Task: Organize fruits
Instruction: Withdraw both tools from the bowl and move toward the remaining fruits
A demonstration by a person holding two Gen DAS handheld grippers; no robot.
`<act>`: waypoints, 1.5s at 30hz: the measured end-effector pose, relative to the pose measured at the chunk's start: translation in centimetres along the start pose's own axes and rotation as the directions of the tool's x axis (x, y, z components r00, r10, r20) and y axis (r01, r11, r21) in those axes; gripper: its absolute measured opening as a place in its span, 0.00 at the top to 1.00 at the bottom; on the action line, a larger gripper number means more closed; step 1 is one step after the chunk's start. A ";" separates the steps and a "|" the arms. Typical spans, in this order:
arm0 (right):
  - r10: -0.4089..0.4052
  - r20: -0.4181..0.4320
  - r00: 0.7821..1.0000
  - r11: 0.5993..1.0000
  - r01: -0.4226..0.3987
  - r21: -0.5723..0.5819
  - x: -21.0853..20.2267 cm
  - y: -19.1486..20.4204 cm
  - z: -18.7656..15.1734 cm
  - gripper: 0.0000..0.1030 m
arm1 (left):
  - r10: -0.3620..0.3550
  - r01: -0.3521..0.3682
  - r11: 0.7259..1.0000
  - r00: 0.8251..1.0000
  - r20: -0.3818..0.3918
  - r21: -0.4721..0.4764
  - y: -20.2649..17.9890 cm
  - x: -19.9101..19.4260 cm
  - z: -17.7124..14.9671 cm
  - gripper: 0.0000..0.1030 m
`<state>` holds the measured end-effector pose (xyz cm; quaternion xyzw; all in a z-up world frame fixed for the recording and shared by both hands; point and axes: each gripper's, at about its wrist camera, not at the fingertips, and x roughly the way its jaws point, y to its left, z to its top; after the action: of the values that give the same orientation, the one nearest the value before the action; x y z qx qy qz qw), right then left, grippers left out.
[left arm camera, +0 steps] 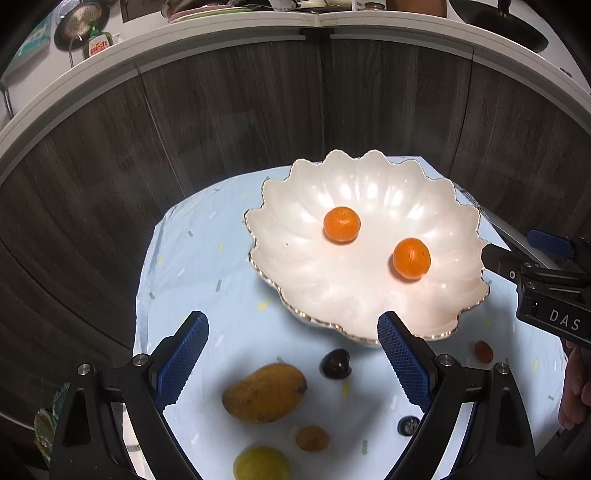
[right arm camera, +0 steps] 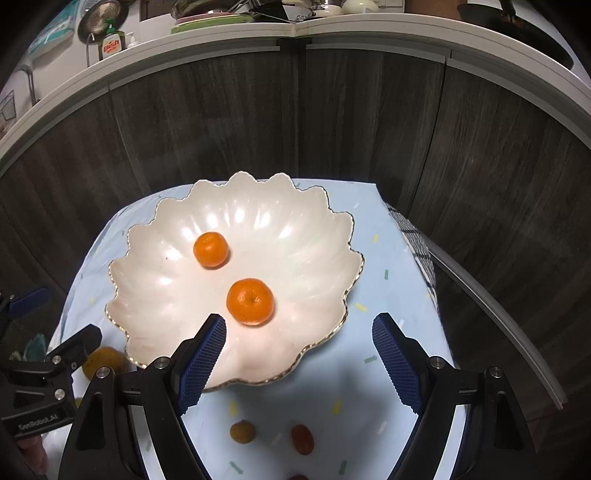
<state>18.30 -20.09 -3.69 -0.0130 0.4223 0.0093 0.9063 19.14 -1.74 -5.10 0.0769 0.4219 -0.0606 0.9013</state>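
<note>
A white scalloped bowl [left arm camera: 303, 251] with a gold rim [right arm camera: 147, 280] sits on a pale blue cloth and holds two oranges [left arm camera: 342, 224] [left arm camera: 411, 258], also seen in the right wrist view [right arm camera: 211, 249] [right arm camera: 250, 301]. My left gripper [left arm camera: 293, 354] is open and empty above a mango [left arm camera: 264, 392], a dark plum [left arm camera: 335, 364], a small brown fruit [left arm camera: 312, 438] and a yellow fruit [left arm camera: 260, 463]. My right gripper [right arm camera: 299, 354] is open and empty over the bowl's near rim. A brownish fruit [right arm camera: 242, 431] and a red fruit [right arm camera: 303, 438] lie below it.
Dark wood cabinet fronts [left arm camera: 240, 110] curve behind the small table, with a white counter [left arm camera: 258, 33] above carrying dishes and a soap bottle. A dark round fruit [left arm camera: 408, 425] and a red fruit [left arm camera: 483, 351] lie on the cloth. A checked cloth [right arm camera: 417, 243] hangs at the right edge.
</note>
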 end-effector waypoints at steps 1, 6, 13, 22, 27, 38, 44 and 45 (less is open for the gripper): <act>0.002 -0.002 1.000 1.000 -0.002 -0.002 -0.1 0.1 -0.2 0.20 | 0.000 0.000 1.000 1.000 -0.001 -0.001 0.0 -0.1 -0.2 0.09; 0.012 -0.007 1.000 1.000 -0.012 -0.014 -0.2 0.7 -1.0 0.20 | 0.007 -0.008 1.000 1.000 -0.007 -0.007 0.3 -0.5 -1.3 0.09; 0.035 -0.023 0.999 0.999 -0.036 -0.028 -0.2 1.6 -2.2 0.20 | 0.019 -0.019 1.000 1.000 -0.015 -0.008 1.0 -1.1 -2.9 0.09; 0.062 -0.044 0.997 0.997 -0.064 -0.049 -0.4 3.2 -4.0 0.20 | 0.034 -0.034 0.999 0.999 -0.028 -0.023 2.2 -1.5 -5.1 0.09; 0.074 -0.056 0.996 0.995 -0.078 -0.061 -0.4 4.0 -4.9 0.20 | 0.042 -0.043 0.999 0.998 -0.035 -0.032 2.7 -1.6 -6.2 0.09; 0.084 -0.071 0.994 0.991 -0.091 -0.095 -0.7 5.3 -6.7 0.20 | 0.050 -0.053 0.997 0.997 -0.056 -0.050 3.0 -2.0 -8.7 0.09; 0.091 -0.084 0.992 0.988 -0.101 -0.119 -0.8 6.2 -7.9 0.20 | 0.058 -0.062 0.997 0.996 -0.070 -0.051 3.4 -2.1 -10.0 0.09; 0.092 -0.086 0.992 0.987 -0.103 -0.123 -0.8 6.3 -8.1 0.20 | 0.060 -0.064 0.997 0.996 -0.071 -0.052 3.4 -2.2 -10.1 0.09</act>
<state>11.43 -14.08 -8.41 -0.0504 0.4571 0.0799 0.8844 10.76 3.65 -9.53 0.0676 0.4517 -0.0186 0.8894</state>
